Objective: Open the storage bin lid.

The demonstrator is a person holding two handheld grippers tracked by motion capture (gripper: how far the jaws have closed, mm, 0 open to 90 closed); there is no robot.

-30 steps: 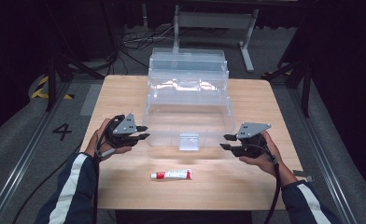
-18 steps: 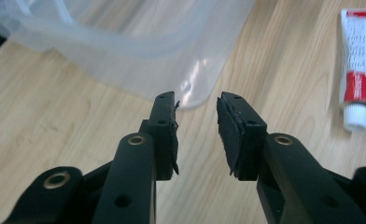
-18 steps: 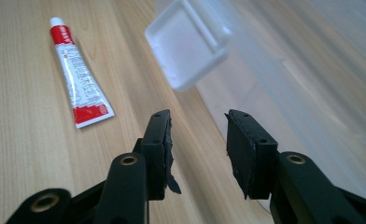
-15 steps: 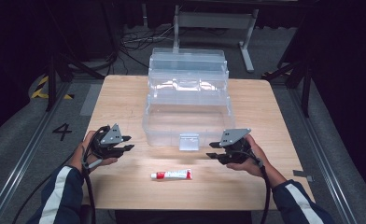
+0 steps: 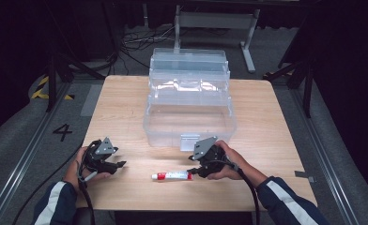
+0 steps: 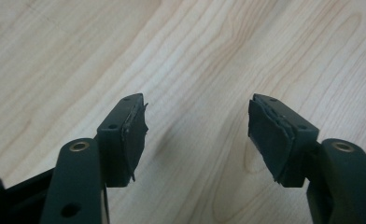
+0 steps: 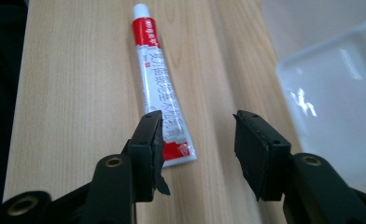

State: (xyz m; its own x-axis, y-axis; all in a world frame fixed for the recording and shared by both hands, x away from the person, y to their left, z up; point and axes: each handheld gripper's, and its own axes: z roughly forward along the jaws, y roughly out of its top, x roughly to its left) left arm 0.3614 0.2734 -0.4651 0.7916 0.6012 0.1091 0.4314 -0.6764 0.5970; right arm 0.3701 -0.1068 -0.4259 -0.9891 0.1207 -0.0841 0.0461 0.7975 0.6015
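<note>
A red and white tube (image 5: 172,176) lies flat near the table's front edge, its cap pointing left. My right gripper (image 5: 194,170) is at the tube's right, crimped end. In the right gripper view, that gripper (image 7: 197,135) is open and its jaws have just been opening; the tube (image 7: 155,70) runs away from the left jaw, with no pad pressing on it. My left gripper (image 5: 119,165) is low over bare wood, well left of the tube. In the left gripper view, that gripper (image 6: 197,126) is open with nothing between its jaws, which have just been opening.
A clear plastic box (image 5: 190,123) with its stepped lid open stands mid-table behind the tube, a latch (image 5: 187,140) on its front wall. The wooden table (image 5: 121,108) is bare to the box's left and right. Dark floor and stands surround it.
Both hands came away from the box's sides toward the front edge. The right gripper moved left to the tube's end, the left one sank toward the table. Both pairs of jaws stand wider.
</note>
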